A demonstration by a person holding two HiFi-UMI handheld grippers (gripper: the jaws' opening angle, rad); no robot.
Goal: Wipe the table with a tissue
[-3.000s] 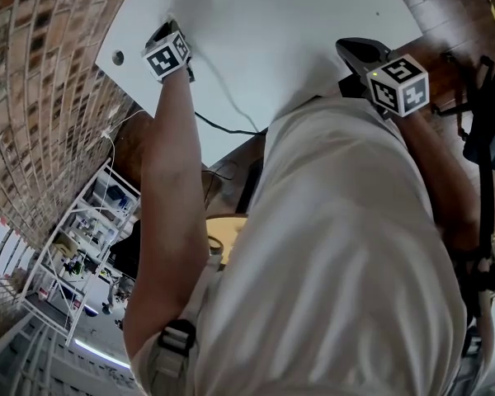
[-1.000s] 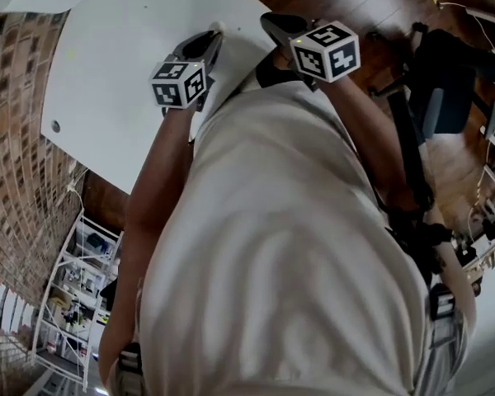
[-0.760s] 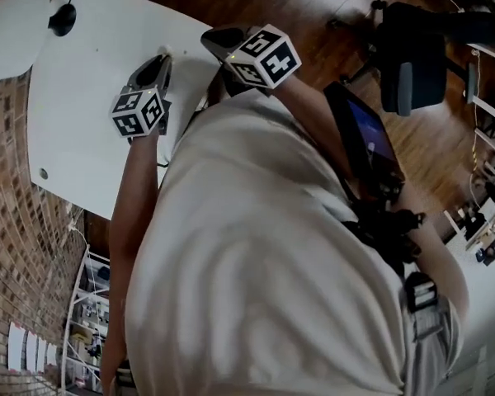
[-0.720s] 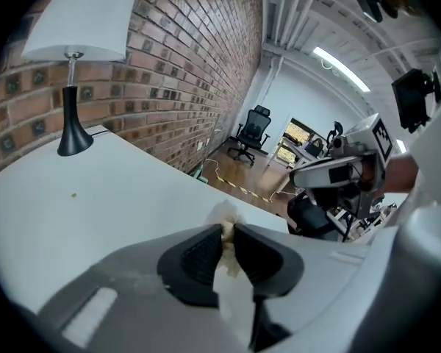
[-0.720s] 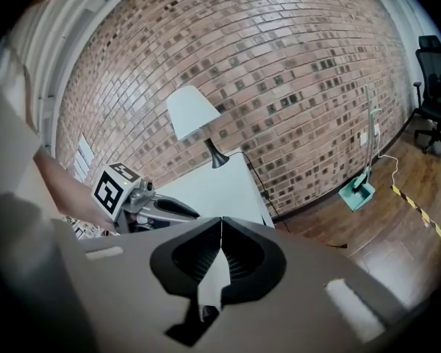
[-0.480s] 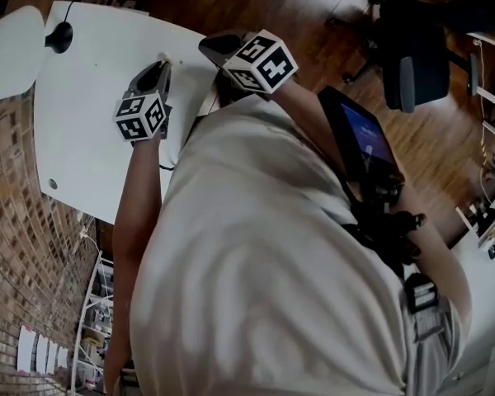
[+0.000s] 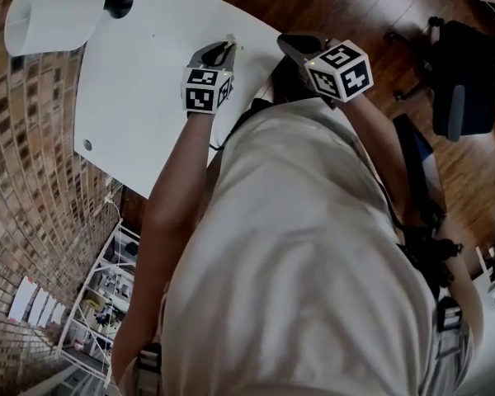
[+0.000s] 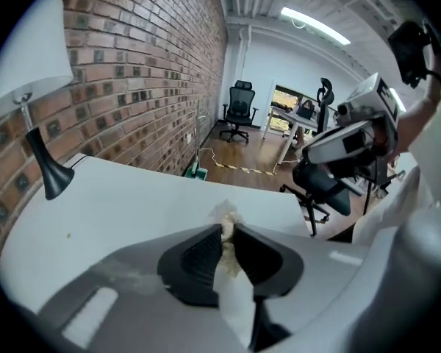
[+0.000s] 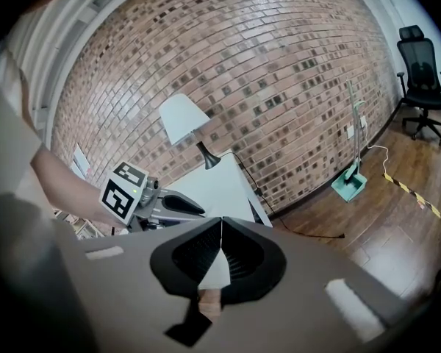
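**Small wad, counter edge close: watch that pinch**

Your left gripper (image 8: 228, 229) has its jaws clenched on the tissue (image 8: 225, 213). Only a crumpled tuft pokes out past the tips, and the rest trails back between the pads. The tuft sits low over the white counter (image 8: 125, 197), close to the edge nearest the wooden floor. Whether it is actually touching the surface, I can't tell.

Your right gripper (image 9: 221, 221) is pressed shut tip to tip, with nothing that I can make out between the jaws. It hangs just beside the left one, off the counter's edge.

Here's where it could go wrong:

- **Hard tips on the counter.** So little tissue shows beyond the jaws that if you press down steeply, the tips could drag on the counter instead of the paper. That would mean scraping, not wiping.
- **Losing the tissue.** A thin tissue pinched this narrowly looks likely to tear or slide out if the stroke pulls hard against the grip.
- **Running off the edge.** With the edge this close, a stroke toward the floor side could carry the wad off the counter.
- **Clipping the other gripper.** The two grippers are near each other, so a wide sideways sweep risks knocking them together.
- **The lamp.** The lamp (image 8: 53, 176) stands well apart at the far end, so it only matters on a long stroke.
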